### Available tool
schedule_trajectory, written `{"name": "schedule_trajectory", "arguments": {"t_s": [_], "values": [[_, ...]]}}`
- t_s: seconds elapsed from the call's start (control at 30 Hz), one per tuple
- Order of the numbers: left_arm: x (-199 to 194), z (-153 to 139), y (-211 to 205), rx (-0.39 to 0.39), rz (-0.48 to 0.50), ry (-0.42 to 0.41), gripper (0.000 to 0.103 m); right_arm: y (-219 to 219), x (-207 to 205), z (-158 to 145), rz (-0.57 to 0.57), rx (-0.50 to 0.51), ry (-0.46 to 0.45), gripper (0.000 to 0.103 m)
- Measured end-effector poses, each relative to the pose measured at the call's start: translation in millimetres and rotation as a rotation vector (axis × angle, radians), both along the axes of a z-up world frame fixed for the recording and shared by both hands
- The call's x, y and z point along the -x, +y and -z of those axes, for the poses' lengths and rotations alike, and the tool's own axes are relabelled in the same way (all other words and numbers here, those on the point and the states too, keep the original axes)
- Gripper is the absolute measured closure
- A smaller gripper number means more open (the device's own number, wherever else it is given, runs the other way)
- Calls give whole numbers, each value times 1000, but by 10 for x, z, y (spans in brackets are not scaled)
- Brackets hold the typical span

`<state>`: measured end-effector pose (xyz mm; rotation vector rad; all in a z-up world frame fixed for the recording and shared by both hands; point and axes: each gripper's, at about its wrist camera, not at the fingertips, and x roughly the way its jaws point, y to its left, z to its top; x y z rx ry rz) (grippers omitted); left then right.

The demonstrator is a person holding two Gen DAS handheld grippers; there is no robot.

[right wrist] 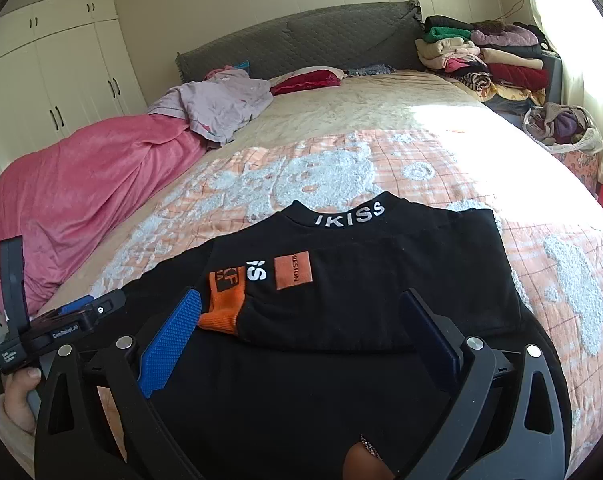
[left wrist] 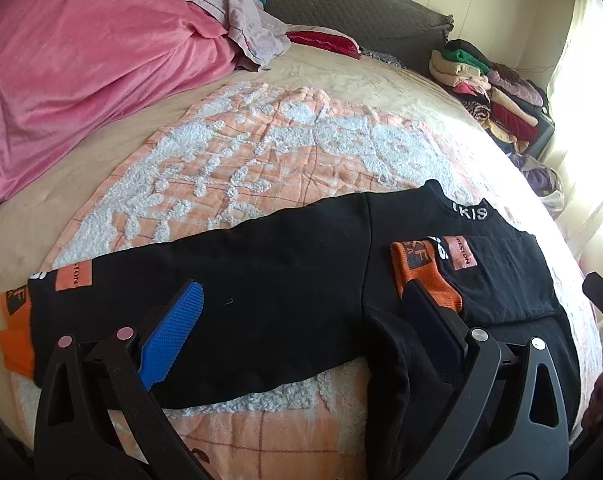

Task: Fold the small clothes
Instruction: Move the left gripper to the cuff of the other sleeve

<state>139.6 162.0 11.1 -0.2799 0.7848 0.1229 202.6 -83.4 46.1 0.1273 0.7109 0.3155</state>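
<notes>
A small black sweatshirt [left wrist: 293, 280] [right wrist: 381, 280] with orange cuffs and white collar lettering lies flat on an orange-and-white blanket [left wrist: 261, 160] [right wrist: 341, 168]. One sleeve [left wrist: 473, 276] [right wrist: 301, 300] is folded across the body, its orange cuff [left wrist: 425, 280] [right wrist: 221, 300] on the chest. The other sleeve [left wrist: 141, 292] stretches out to the left, ending in an orange cuff [left wrist: 17, 332]. My left gripper [left wrist: 305, 300] hovers open over the shirt. My right gripper [right wrist: 301, 308] is open too, straddling the folded sleeve from just above. The left tool's body [right wrist: 61, 324] and the hand holding it show at the left of the right wrist view.
A pink duvet [left wrist: 81, 60] [right wrist: 81, 200] is heaped along the bed's left side, with lilac clothes [left wrist: 241, 24] [right wrist: 217, 108] and a red pillow [left wrist: 325, 40] [right wrist: 309, 78] near the grey headboard [right wrist: 301, 44]. Stacked folded clothes [left wrist: 493, 92] [right wrist: 485, 60] stand at the far right. White wardrobes [right wrist: 61, 64] line the left wall.
</notes>
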Motion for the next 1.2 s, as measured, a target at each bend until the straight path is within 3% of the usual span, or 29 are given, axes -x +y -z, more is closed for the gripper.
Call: {"name": "schedule_trajectory", "arguments": {"t_s": [0.47, 1.2], "values": [[319, -233, 436, -13, -75, -21, 9, 401, 116, -164, -63, 36, -24, 5], [843, -210, 1402, -27, -318, 12, 9, 1302, 312, -184, -257, 63, -21, 5]]}}
